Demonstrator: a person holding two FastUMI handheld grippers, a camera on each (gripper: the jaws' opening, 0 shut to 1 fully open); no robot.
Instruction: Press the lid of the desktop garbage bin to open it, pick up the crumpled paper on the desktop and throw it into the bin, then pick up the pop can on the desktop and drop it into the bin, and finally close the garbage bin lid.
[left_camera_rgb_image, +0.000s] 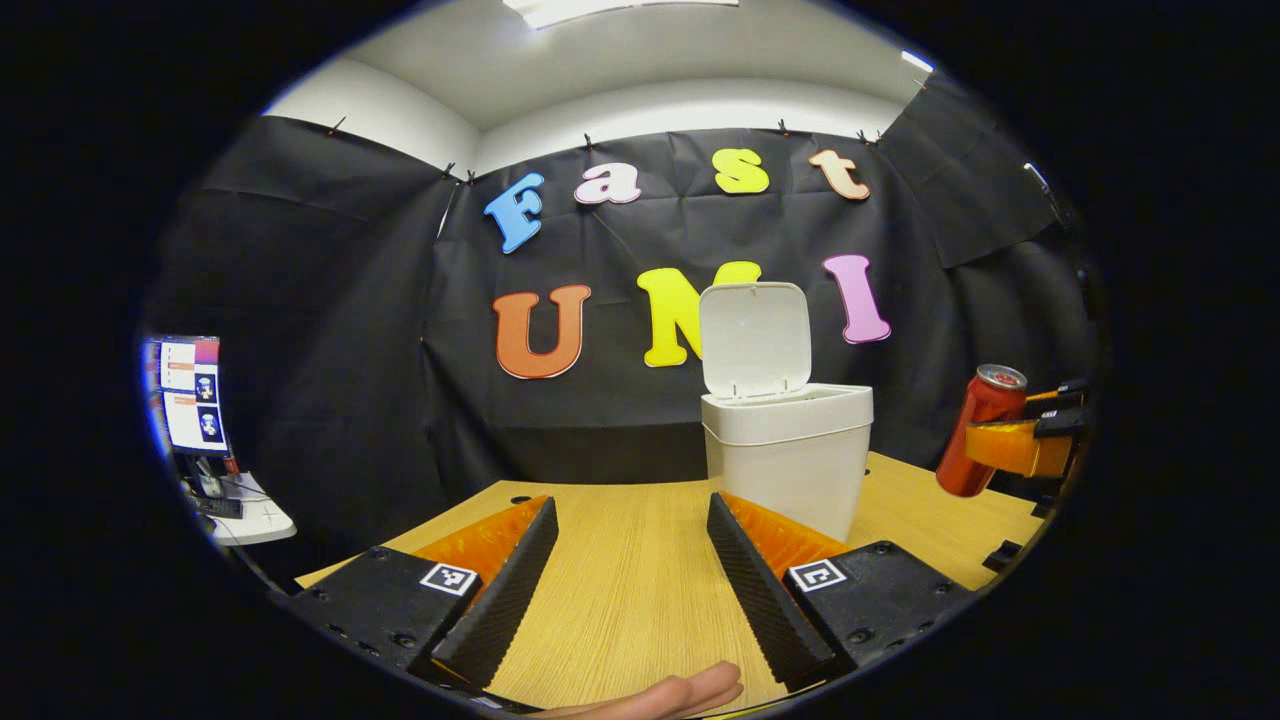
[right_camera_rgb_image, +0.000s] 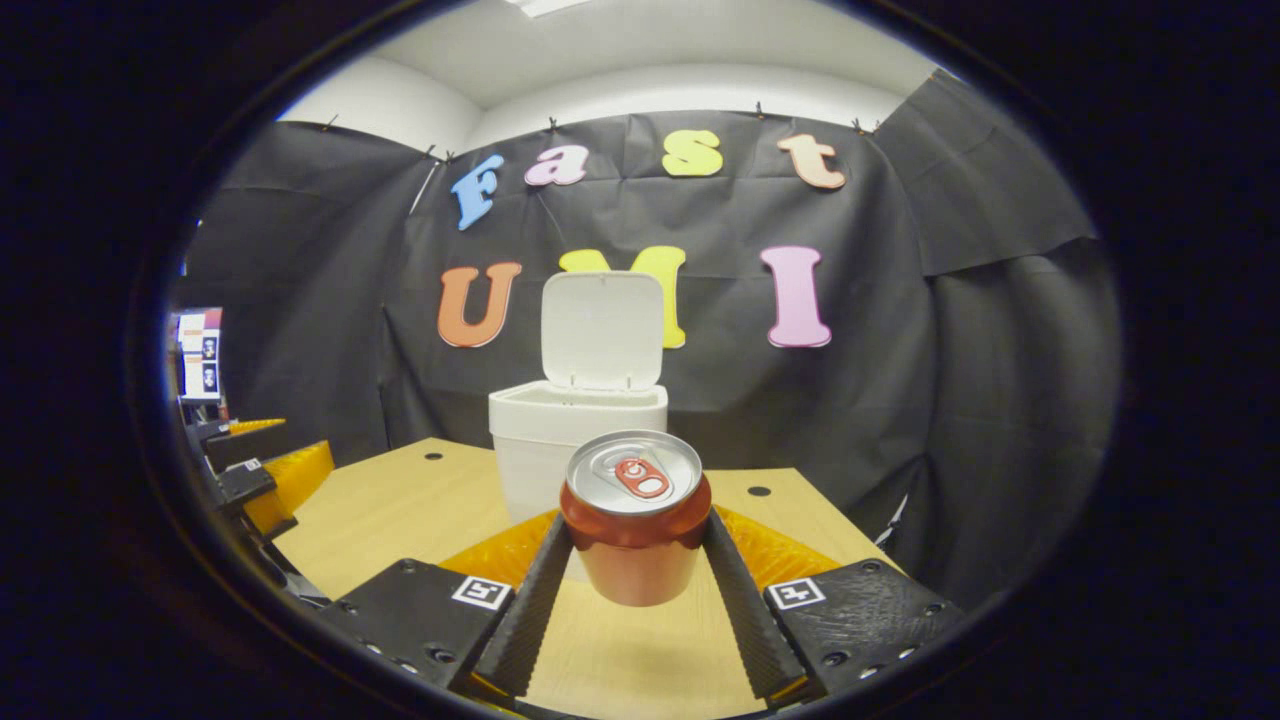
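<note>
A white desktop bin stands on the wooden table with its lid tipped up and open. My left gripper is open low over the table, just left of the bin, with nothing between its fingers. In the right gripper view my right gripper is shut on a red pop can, held upright above the table in front of the bin, whose lid stands up. The left gripper view shows that can lifted at the right, tilted, in the right gripper.
A monitor and a small white desk sit beyond the table's left side. A person's hand shows at the bottom of the left gripper view. The left gripper appears at the left edge of the right gripper view. Black cloth walls close the back.
</note>
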